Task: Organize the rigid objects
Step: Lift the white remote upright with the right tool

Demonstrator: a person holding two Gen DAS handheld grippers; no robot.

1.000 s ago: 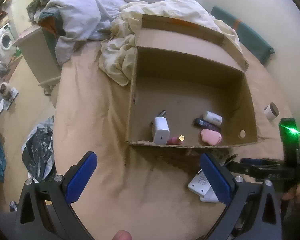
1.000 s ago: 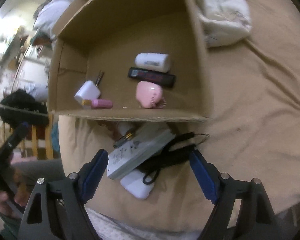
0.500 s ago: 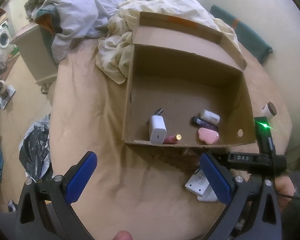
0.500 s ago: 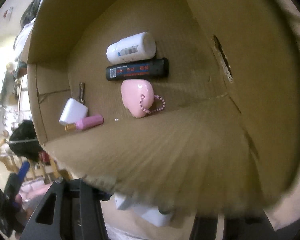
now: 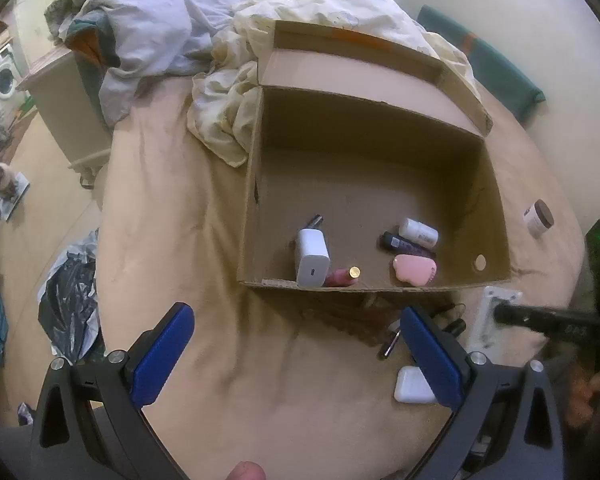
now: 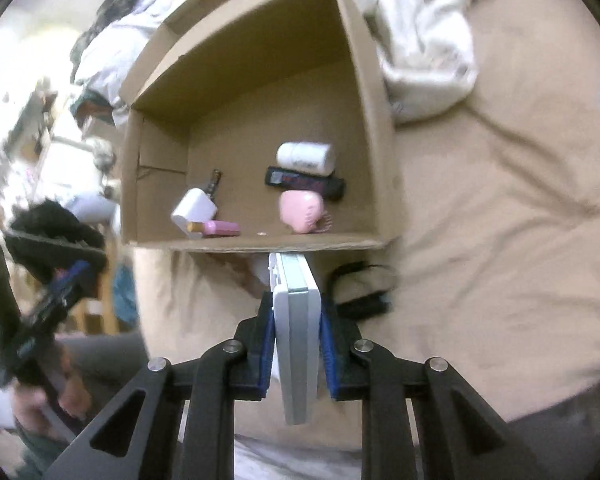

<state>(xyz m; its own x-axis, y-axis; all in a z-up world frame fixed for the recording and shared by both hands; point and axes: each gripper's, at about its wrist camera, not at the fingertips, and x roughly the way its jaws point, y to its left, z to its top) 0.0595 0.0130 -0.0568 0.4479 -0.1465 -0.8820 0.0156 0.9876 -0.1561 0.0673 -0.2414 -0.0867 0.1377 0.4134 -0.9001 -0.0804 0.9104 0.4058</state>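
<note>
Right gripper (image 6: 296, 344) was clamped across the flat white case (image 6: 296, 320); looked stiff, light, slippery. Left gripper (image 5: 296, 360) gaped empty.

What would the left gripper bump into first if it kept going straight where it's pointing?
Probably the tan bedsheet just short of the cardboard box. The left gripper is open with nothing between its fingers, and it points steeply down there, though depth is hard to judge.
</note>
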